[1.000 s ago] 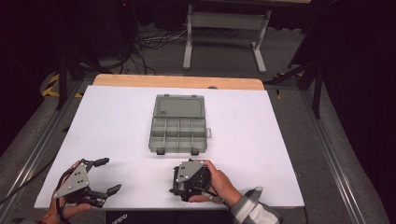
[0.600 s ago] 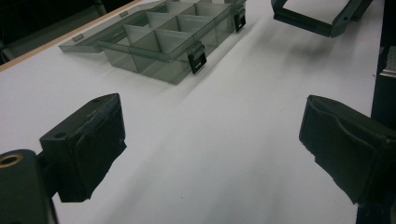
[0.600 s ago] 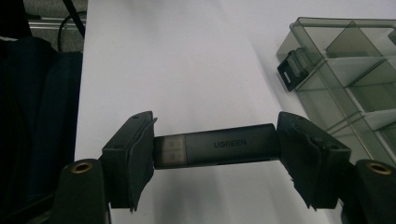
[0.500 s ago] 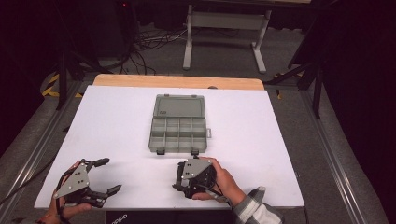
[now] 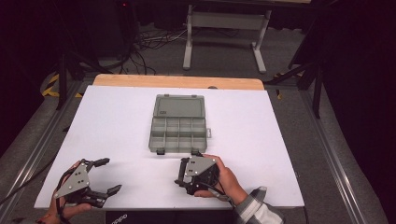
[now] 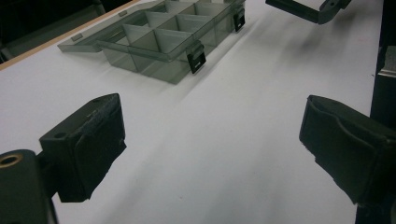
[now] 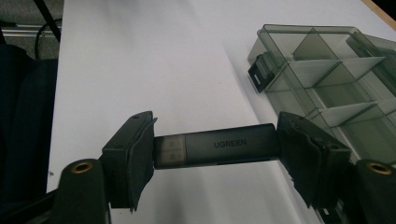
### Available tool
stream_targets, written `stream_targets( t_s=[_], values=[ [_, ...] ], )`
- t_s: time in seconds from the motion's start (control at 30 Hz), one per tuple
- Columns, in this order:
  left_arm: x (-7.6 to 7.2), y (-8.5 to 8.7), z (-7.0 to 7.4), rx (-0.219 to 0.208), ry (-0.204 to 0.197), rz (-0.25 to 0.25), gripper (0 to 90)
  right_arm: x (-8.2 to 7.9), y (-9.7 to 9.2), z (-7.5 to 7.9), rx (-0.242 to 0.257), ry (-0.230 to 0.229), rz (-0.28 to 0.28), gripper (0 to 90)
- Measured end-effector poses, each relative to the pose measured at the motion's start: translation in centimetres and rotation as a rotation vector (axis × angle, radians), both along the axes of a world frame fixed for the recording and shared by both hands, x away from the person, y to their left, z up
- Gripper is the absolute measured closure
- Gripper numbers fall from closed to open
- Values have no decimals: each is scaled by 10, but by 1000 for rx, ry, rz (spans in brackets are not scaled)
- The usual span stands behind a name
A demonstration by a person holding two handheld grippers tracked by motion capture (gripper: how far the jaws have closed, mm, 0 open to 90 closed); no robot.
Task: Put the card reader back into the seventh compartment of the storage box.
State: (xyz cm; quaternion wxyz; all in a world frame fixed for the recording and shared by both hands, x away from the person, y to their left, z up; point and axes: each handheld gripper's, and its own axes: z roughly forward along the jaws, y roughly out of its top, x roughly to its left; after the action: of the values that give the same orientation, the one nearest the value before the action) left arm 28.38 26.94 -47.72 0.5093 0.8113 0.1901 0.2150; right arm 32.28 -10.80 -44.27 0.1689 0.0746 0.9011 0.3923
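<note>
An open grey see-through compartment box (image 5: 179,126) lies in the middle of the white table, its lid folded back away from me. My right gripper (image 5: 180,173) rests just below the box's front edge, near its right latch. It is shut on a grey UGREEN USB stick (image 7: 224,144), held end to end between the pads of the right gripper (image 7: 217,149), with the box (image 7: 336,79) off to its right. At the lower left my left gripper (image 5: 111,175) stands open with nothing between its fingers. Its own view has the left gripper (image 6: 215,140) over bare table, the box (image 6: 163,42) ahead.
The white table top (image 5: 116,121) ends in a wooden strip (image 5: 177,81) at the far side. Metal rails run along both sides. Cables and a grey stand (image 5: 224,28) sit on the floor beyond. One jaw of the right gripper (image 6: 308,9) shows at the top of the left gripper view.
My right gripper has edged slightly to the right with the USB stick still held. The left gripper has stayed where it was.
</note>
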Motion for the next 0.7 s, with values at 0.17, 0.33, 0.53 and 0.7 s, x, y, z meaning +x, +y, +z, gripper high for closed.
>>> stream_targets(
  t_s=[0.17,0.33,0.53,0.7],
  values=[
    [0,0,0,-9,-2,6,77,1,-2,1,7,-6,-12,307],
    [0,0,0,-8,-3,4,77,3,-4,1,16,-11,-23,307],
    [0,0,0,-10,-3,4,77,4,-6,2,25,-21,-36,307],
    [0,0,0,-9,-2,3,77,7,-10,3,37,-32,-60,307]
  ],
)
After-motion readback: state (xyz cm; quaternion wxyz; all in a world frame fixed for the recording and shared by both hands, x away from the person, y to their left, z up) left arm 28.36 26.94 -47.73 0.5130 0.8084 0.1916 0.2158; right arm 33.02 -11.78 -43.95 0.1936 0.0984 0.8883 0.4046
